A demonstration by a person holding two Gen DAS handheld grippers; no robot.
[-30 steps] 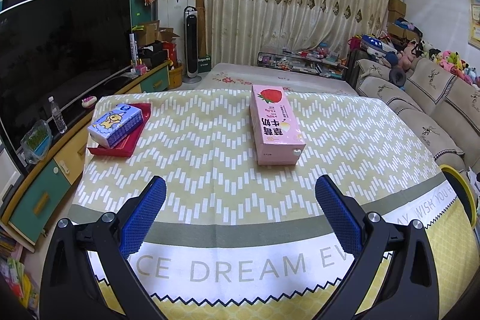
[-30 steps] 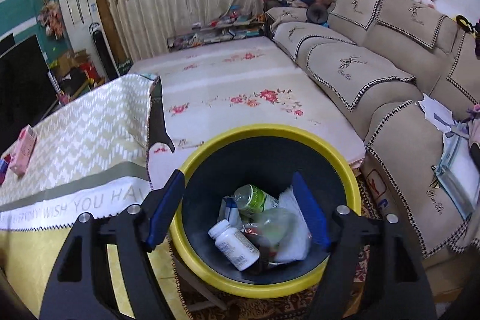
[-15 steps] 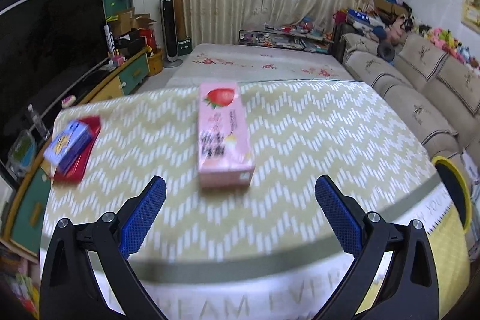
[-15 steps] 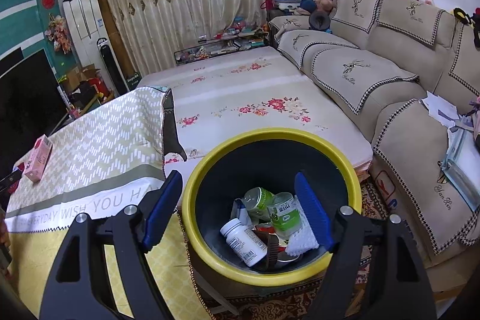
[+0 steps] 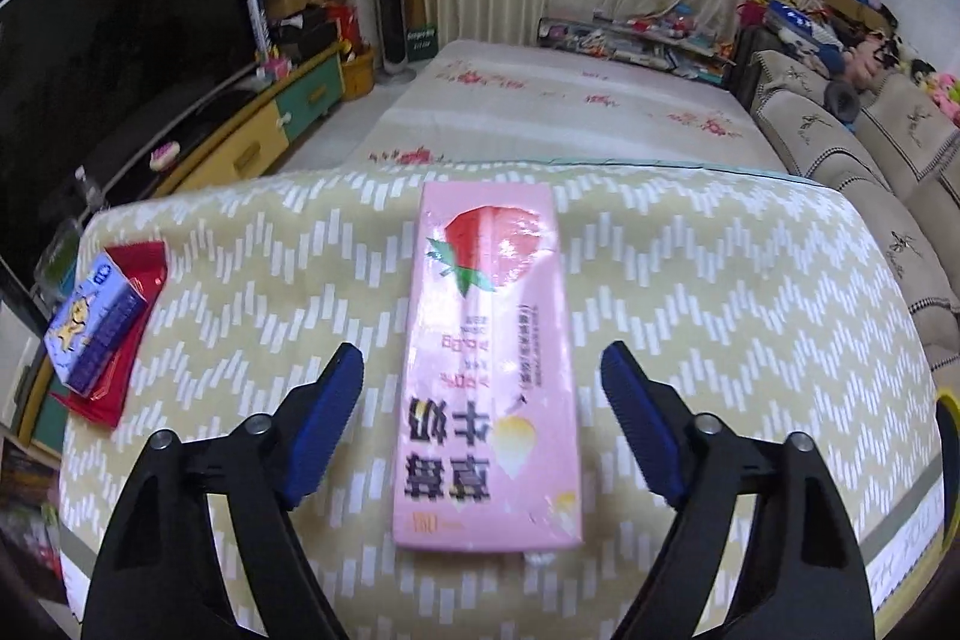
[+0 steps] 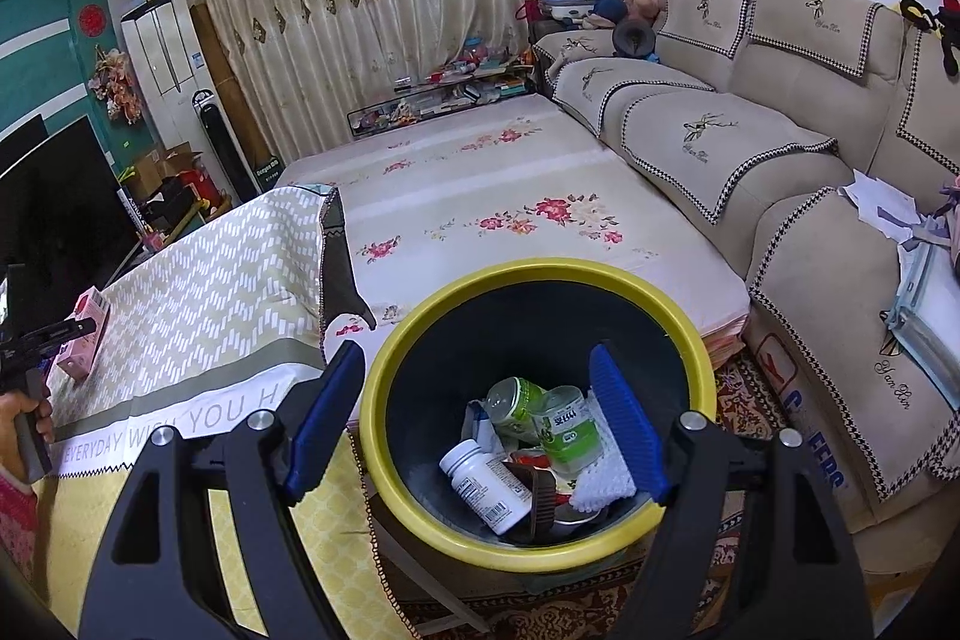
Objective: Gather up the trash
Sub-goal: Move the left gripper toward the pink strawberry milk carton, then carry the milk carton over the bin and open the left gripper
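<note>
The long pink strawberry-milk carton [image 5: 489,370] lies flat on the zigzag-cloth bench [image 5: 720,316], lengthwise between the left tongs [image 5: 483,388], whose jaws are closing but not touching it yet. I'd squeeze the long sides evenly so it doesn't twist. The right tongs [image 6: 477,424] hang open and empty over the yellow-rimmed black bin [image 6: 384,418], around 3 o'clock.
</note>
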